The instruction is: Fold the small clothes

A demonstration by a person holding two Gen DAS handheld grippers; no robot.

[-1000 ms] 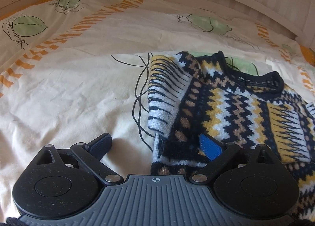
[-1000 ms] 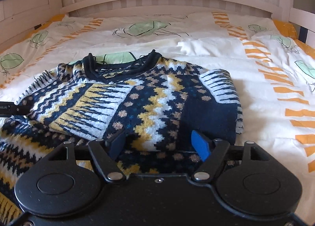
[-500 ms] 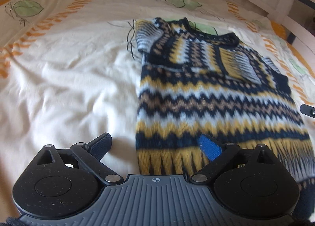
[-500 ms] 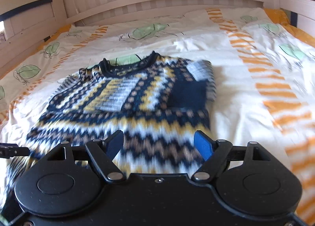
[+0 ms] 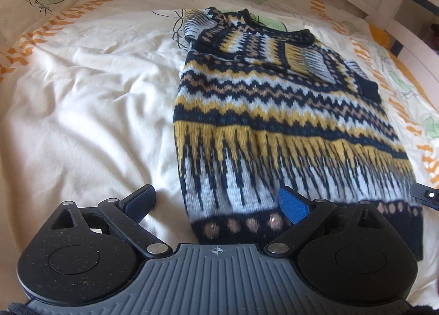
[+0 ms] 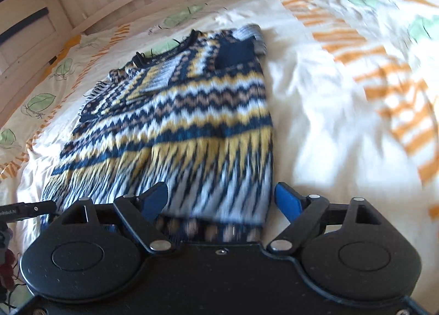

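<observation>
Your navy, yellow and white patterned knit sweater (image 5: 274, 123) lies flat on the cream leaf-print bedsheet (image 5: 82, 109), collar far, hem nearest you; its long axis runs away from both grippers; your left gripper (image 5: 216, 205) gapes empty over the hem's left corner; your right gripper (image 6: 221, 199), jaws just widened, empty, straddles the right corner.

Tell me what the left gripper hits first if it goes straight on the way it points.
Probably the sweater's hem corner: the open left gripper points down at it. Depth is unclear, so the bedsheet beside it is possible.
</observation>
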